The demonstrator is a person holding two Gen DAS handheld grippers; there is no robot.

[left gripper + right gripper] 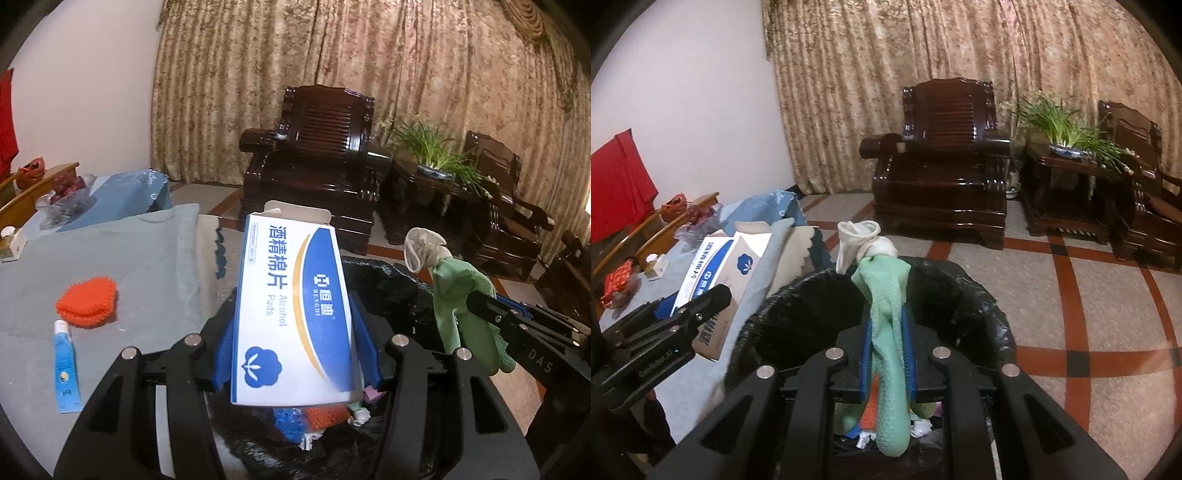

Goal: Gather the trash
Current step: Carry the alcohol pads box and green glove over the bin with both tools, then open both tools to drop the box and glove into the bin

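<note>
My left gripper point(295, 332) is shut on a white and blue alcohol pads box point(291, 306), flap open, held over the rim of the black-lined trash bin point(399, 291). My right gripper point(888, 332) is shut on a green rubber glove point(890, 369) with a white inner cuff, held over the same bin point(979, 314). The box and left gripper show at the left of the right wrist view point(713, 284). The glove and right gripper show at the right of the left wrist view point(458, 306). Trash scraps point(325, 417) lie inside the bin.
An orange scrubber point(86, 301) and a blue tube point(66, 365) lie on the light blue tablecloth point(147, 266). A fruit bowl point(66, 195) stands further back. Dark wooden armchairs point(942, 166) and a potted plant point(1067, 129) stand before the curtain.
</note>
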